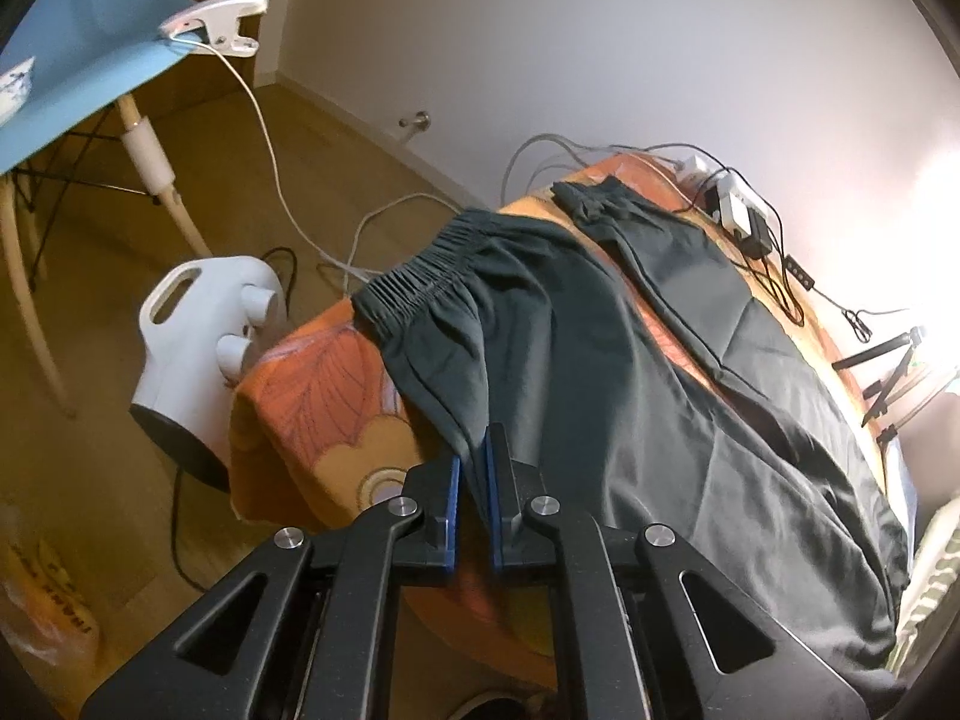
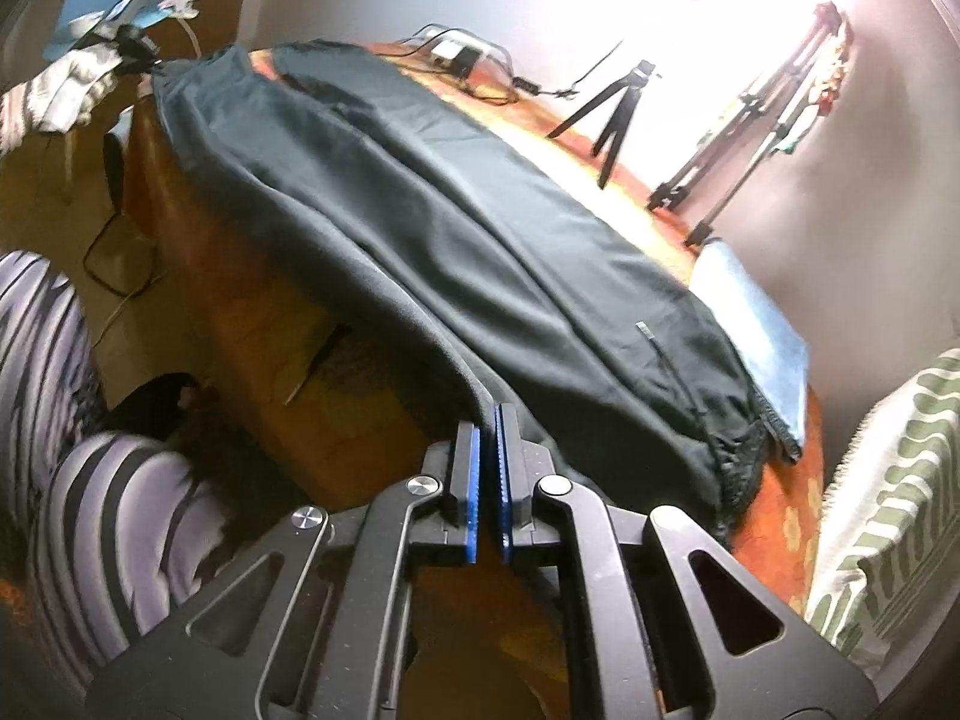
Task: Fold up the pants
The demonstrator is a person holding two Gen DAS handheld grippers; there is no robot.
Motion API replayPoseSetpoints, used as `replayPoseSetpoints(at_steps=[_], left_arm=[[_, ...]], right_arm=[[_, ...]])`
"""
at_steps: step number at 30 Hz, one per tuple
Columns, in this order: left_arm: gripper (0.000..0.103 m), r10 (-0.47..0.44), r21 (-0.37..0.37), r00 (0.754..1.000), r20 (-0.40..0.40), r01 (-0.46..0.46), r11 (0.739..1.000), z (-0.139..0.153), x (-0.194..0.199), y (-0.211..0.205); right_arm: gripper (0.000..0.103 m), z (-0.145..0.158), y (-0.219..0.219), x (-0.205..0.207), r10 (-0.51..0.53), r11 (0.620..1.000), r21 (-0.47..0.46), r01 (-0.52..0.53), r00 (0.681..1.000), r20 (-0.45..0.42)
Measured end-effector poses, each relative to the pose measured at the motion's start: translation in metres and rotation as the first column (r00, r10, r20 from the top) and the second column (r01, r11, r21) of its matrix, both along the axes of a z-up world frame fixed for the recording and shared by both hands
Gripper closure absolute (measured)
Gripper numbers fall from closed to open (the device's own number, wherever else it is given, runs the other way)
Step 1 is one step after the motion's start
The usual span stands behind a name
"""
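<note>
Orange floral cloth covers the bench (image 1: 312,396), which stands on a wooden floor beside a pale wall. Dark pants (image 1: 630,360) lie stretched along the bench, the gathered elastic waistband (image 1: 420,282) at its far left end in the left wrist view and the leg cuffs at the near right in the right wrist view. The left gripper (image 1: 474,468) has its blue-padded fingers pinched together on a fold of the pants near the waist, at the bench's near edge. The right gripper (image 2: 487,450) has its fingers clamped on the pants' near edge farther down the leg. A white heater (image 1: 204,348) sits on the floor left of the bench, and a blue chair (image 1: 90,60) stands beyond it. Cables and a power strip (image 1: 735,204) lie along the far edge. A small black tripod (image 2: 618,114) stands on the bench's far side, and a folded blue towel (image 2: 756,330) lies just beside the cuffs.
</note>
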State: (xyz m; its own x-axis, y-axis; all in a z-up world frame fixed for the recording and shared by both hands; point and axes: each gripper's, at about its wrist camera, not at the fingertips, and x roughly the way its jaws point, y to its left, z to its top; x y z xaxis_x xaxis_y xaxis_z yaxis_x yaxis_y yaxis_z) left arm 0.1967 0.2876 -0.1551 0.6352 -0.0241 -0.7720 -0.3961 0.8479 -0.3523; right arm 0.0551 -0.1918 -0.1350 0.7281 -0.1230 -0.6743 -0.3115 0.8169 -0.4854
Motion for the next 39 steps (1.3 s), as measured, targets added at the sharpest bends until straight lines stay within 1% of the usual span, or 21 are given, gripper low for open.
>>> replayPoseSetpoints(at_steps=[2, 5, 8, 9, 10, 11, 12, 13, 16, 18, 20, 21, 22, 24, 26, 30, 34, 37, 39], left_arm=[[0.097, -0.004, -0.017, 1.0, 0.004, 0.004, 1.0, -0.002, 0.001, 0.002], [0.097, -0.012, -0.02, 1.0, 0.01, 0.012, 1.0, -0.002, 0.004, 0.001], [0.097, -0.038, -0.054, 0.999, 0.018, 0.039, 0.998, -0.003, 0.007, -0.001], [0.095, -0.033, -0.055, 0.999, 0.016, 0.034, 0.998, -0.003, 0.007, -0.001], [0.088, -0.028, -0.065, 1.0, 0.012, 0.028, 0.997, -0.003, 0.007, 0.0], [0.084, -0.026, -0.081, 1.0, 0.011, 0.027, 0.996, -0.004, 0.006, 0.0], [0.075, -0.022, -0.095, 1.0, 0.01, 0.022, 0.995, -0.004, 0.006, 0.001], [0.069, -0.015, -0.104, 1.0, 0.01, 0.016, 0.994, -0.005, 0.006, 0.001], [0.069, 0.003, -0.141, 1.0, 0.0, -0.003, 0.99, -0.01, 0.01, 0.002], [0.069, 0.013, -0.171, 1.0, 0.008, -0.012, 0.985, -0.013, 0.013, 0.001], [0.07, 0.018, -0.173, 1.0, 0.011, -0.016, 0.985, -0.016, 0.016, -0.002], [0.087, 0.032, -0.155, 0.999, 0.013, -0.03, 0.987, -0.016, 0.017, -0.005], [0.102, 0.032, -0.161, 0.999, 0.013, -0.03, 0.987, -0.016, 0.017, -0.004], [0.102, 0.049, -0.176, 0.998, 0.029, -0.044, 0.983, -0.016, 0.017, -0.004], [0.101, 0.06, -0.168, 0.997, 0.058, -0.049, 0.985, -0.01, 0.014, -0.005], [0.101, 0.051, -0.153, 0.989, 0.136, -0.03, 0.988, 0.02, 0.016, -0.011], [0.101, 0.018, -0.07, 0.973, 0.232, -0.002, 0.998, 0.068, 0.03, -0.02], [0.101, -0.028, 0.004, 0.965, 0.259, 0.027, 1.0, 0.093, 0.052, -0.031], [0.101, -0.054, 0.042, 0.963, 0.263, 0.044, 0.998, 0.099, 0.066, -0.038]], right_arm=[[0.099, 0.005, -0.002, 0.005, -0.017, 1.0, 0.004, 0.017, 1.0, 0.011], [0.099, 0.009, -0.003, 0.01, -0.034, 0.999, 0.002, 0.034, 0.999, 0.023], [0.099, 0.011, -0.003, 0.011, -0.039, 0.999, -0.006, 0.04, 0.999, 0.034], [0.099, 0.011, -0.004, 0.012, -0.041, 0.999, -0.007, 0.041, 0.999, 0.036], [0.099, 0.012, -0.004, 0.012, -0.043, 0.999, -0.011, 0.043, 0.998, 0.039], [0.099, 0.013, -0.004, 0.013, -0.044, 0.999, -0.013, 0.045, 0.998, 0.042], [0.099, 0.015, -0.005, 0.014, -0.047, 0.999, -0.015, 0.047, 0.998, 0.047], [0.099, 0.016, -0.006, 0.014, -0.048, 0.999, -0.016, 0.049, 0.998, 0.05], [0.099, 0.02, -0.009, 0.016, -0.054, 0.998, -0.016, 0.055, 0.997, 0.061], [0.099, 0.022, -0.011, 0.018, -0.056, 0.998, -0.014, 0.057, 0.996, 0.065], [0.099, 0.023, -0.011, 0.018, -0.058, 0.998, -0.013, 0.059, 0.996, 0.07], [0.099, 0.024, -0.012, 0.018, -0.06, 0.998, -0.011, 0.061, 0.996, 0.073], [0.099, 0.025, -0.013, 0.018, -0.062, 0.998, -0.01, 0.063, 0.995, 0.076], [0.099, 0.026, -0.015, 0.017, -0.066, 0.998, -0.007, 0.067, 0.994, 0.081], [0.099, 0.029, -0.017, 0.016, -0.073, 0.997, -0.004, 0.074, 0.993, 0.092], [0.099, 0.042, -0.022, 0.015, -0.091, 0.996, 0.002, 0.092, 0.988, 0.126], [0.099, 0.06, -0.023, 0.023, -0.097, 0.995, -0.015, 0.101, 0.981, 0.17], [0.1, 0.072, -0.028, 0.036, -0.116, 0.992, -0.018, 0.122, 0.974, 0.195], [0.1, 0.077, -0.033, 0.048, -0.126, 0.991, -0.015, 0.131, 0.971, 0.204]])
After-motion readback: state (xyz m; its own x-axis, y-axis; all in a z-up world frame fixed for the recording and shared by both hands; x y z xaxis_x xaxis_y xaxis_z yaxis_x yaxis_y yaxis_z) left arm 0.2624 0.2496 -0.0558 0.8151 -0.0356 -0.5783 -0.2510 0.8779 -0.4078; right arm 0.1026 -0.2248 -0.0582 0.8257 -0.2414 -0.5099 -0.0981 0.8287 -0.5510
